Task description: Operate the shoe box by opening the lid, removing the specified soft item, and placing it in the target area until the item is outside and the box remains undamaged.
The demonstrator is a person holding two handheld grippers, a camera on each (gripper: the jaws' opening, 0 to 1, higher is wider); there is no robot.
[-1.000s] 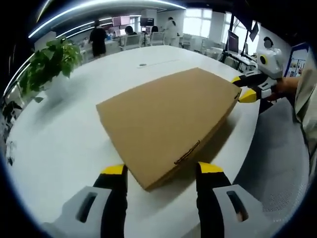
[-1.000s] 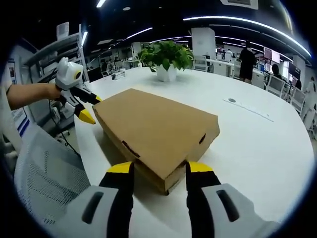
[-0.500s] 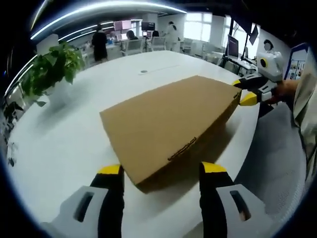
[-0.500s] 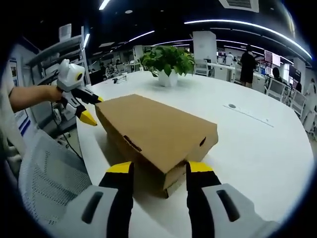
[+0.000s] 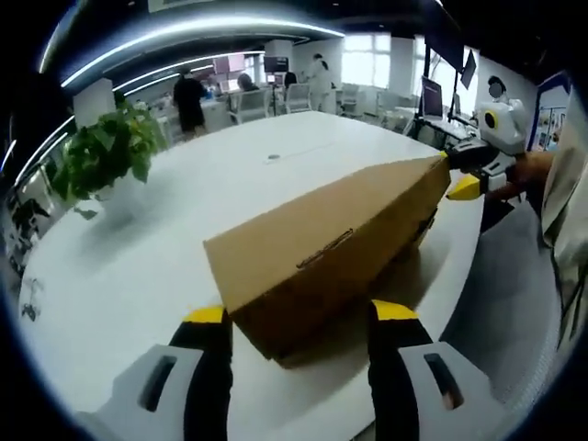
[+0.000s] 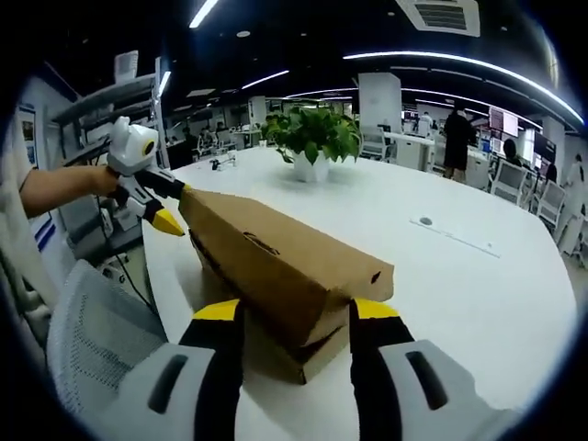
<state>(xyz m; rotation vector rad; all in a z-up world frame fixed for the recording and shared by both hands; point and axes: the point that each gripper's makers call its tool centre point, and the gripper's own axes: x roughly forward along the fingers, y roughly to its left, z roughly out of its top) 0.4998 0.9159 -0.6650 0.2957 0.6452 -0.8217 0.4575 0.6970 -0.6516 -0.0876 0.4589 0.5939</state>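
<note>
Office, big white round tabletop (image 5: 138,266), ceiling light strips overhead.

Left gripper (image 5: 299,317): jaws spread wide, yellow tips either side of the box's near corner, gripping nothing that I can see. Whether the tips touch the cardboard I cannot tell.

Box (image 5: 331,248) is brown cardboard, sits on the tabletop near the edge by the person. Lid (image 5: 303,230) is tilted up on the side facing the person; in the left gripper view the lid's front face with its tab slot faces the camera, a dark gap under it at the near corner.

Right gripper (image 6: 296,314): jaws also wide apart, yellow tips flanking the box's other end corner, not closed on anything. In the right gripper view the lid's raised edge sits above the base (image 6: 303,354), gap visible at the near corner.

Each gripper shows in the other's view at the far end of the box, held by a hand (image 6: 99,179), yellow tips at the lid's far corner; contact there I cannot tell.

Further out: potted plant (image 6: 312,138) in a white pot on the tabletop, well apart from the box. Grey mesh chair (image 6: 101,340) beside the tabletop edge. Small dark round spot (image 6: 425,221) on the tabletop past the box. People (image 5: 191,96) standing at desks in the background.
</note>
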